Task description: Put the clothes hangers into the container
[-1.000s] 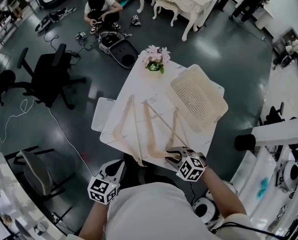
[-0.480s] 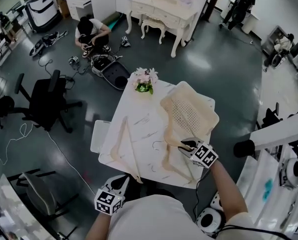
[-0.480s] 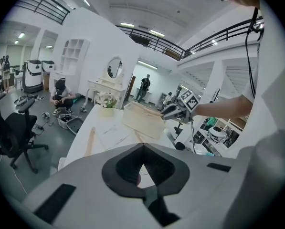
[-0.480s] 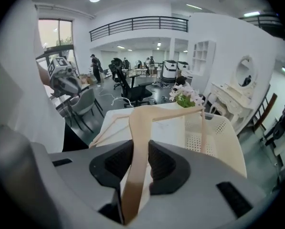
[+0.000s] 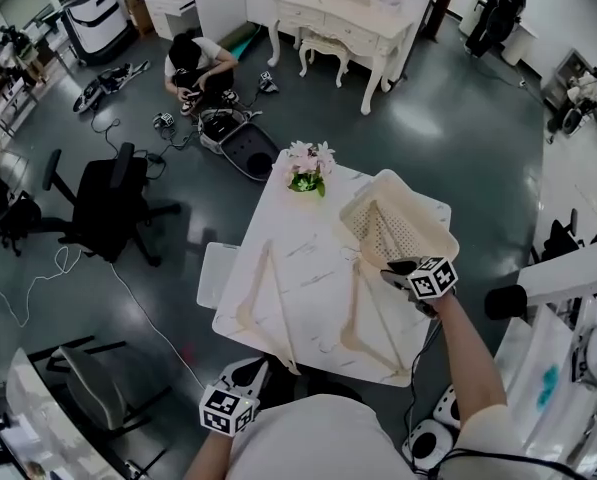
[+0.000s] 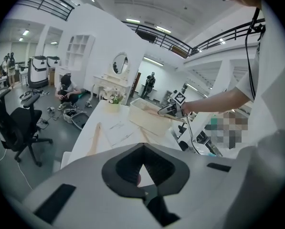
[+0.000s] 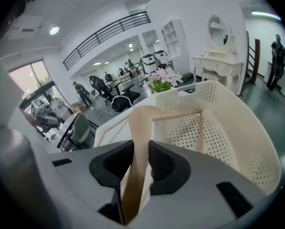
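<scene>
**A:** Which step are you on?

**B:** Delivery of one hanger. My right gripper is clamped on a pale hanger, with the jaws pressed against either side of its flat arm. I have it over the near rim of the basket. In the right gripper view the hanger's far end already reaches inside, against the perforated wall.

**A:** So is it in or not?

**B:** Partly, I think. The far end is inside, but the part I'm gripping sits at the rim, so I don't count it as placed yet.

**A:** And your other hand?

**B:** The left gripper hangs low at the near edge of the table. Its jaws are closed and there's nothing between them.

**A:** What's left on the table?

**B:** Two more. The left hanger lies towards the table's left side. The middle hanger lies just beside the basket and close to my right wrist.

**A:** What's the next move?

**B:** I need to tip the held hanger further down so its whole frame clears the rim, then part the jaws and let it drop flat. If I let go too early, I think it could catch on the edge and slide back out. After that, the middle hanger looks like the easier one to reach.
</scene>
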Motion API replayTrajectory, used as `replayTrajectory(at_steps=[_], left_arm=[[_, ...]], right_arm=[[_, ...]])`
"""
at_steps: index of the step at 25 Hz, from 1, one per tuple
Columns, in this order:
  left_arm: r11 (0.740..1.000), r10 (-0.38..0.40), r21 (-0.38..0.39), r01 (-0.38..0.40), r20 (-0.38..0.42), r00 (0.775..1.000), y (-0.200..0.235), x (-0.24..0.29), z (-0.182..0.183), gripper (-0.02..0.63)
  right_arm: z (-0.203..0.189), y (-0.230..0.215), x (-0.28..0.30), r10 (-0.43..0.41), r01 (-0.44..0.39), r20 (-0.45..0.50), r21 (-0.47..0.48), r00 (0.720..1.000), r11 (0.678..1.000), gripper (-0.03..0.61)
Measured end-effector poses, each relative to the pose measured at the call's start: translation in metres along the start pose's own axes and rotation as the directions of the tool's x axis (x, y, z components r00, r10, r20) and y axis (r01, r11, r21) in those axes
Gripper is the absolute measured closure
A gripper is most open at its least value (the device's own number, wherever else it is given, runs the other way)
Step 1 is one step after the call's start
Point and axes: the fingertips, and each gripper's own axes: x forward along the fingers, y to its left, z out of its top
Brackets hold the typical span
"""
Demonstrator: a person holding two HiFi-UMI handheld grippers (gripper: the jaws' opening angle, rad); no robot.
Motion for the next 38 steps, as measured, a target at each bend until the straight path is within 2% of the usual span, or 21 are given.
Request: replayTrajectory(at_steps=[3, 7, 10, 13, 16, 19, 22, 24, 27, 32, 38], left_arm=[[1.000, 0.008, -0.005, -0.008, -0.011, 1.000, 0.003, 0.001, 0.000, 0.606], [1.000, 0.012, -0.013, -0.012, -0.017, 1.000, 0.003, 0.003, 0.001, 0.606], [1.000, 0.010, -0.016, -0.010, -0.020, 1.000, 0.002, 0.007, 0.001, 0.606], [1.000, 0.002, -0.012, -0.002, -0.020, 1.000, 0.001, 0.010, 0.002, 0.606], [1.000, -0.005, -0.004, 0.005, -0.018, 1.000, -0.001, 0.012, 0.003, 0.606], [1.000, -0.017, 0.007, 0.017, -0.010, 1.000, -0.005, 0.014, 0.005, 0.606], [0.999, -0.034, 0.023, 0.034, 0.003, 0.999, -0.008, 0.017, 0.010, 0.606], [0.998, -0.045, 0.035, 0.045, 0.018, 0.999, -0.011, 0.018, 0.016, 0.606], [0.997, -0.066, 0.047, 0.064, 0.048, 0.997, -0.018, 0.016, 0.025, 0.606], [0.992, -0.115, 0.053, 0.110, 0.099, 0.988, -0.032, 0.010, 0.042, 0.606], [0.985, -0.169, 0.060, 0.162, 0.154, 0.974, -0.042, 0.005, 0.062, 0.606]], right_arm=[[0.000, -0.015, 0.007, 0.018, -0.020, 0.019, 0.096, 1.000, 0.995, 0.471], [-0.005, -0.024, 0.016, 0.035, -0.037, 0.014, 0.149, 0.999, 0.988, 0.468], [-0.013, -0.024, 0.023, 0.037, -0.035, -0.012, 0.152, 0.999, 0.988, 0.466], [-0.015, -0.026, 0.023, 0.004, -0.003, -0.005, 0.135, 1.000, 0.991, 0.458], [-0.005, -0.030, 0.014, -0.060, 0.055, 0.043, 0.106, 0.997, 0.993, 0.429], [0.006, -0.031, -0.006, -0.150, 0.147, 0.093, 0.037, 0.984, 0.988, 0.422], [0.020, -0.016, -0.033, -0.232, 0.240, 0.171, -0.033, 0.958, 0.970, 0.422], [0.026, 0.007, -0.051, -0.258, 0.272, 0.237, -0.028, 0.937, 0.962, 0.441], [0.023, 0.060, -0.064, -0.228, 0.225, 0.327, 0.050, 0.917, 0.973, 0.506], [0.007, 0.153, -0.069, -0.133, 0.094, 0.420, 0.112, 0.898, 0.989, 0.539], [0.005, 0.221, -0.081, -0.065, -0.007, 0.519, 0.134, 0.852, 0.991, 0.560]])
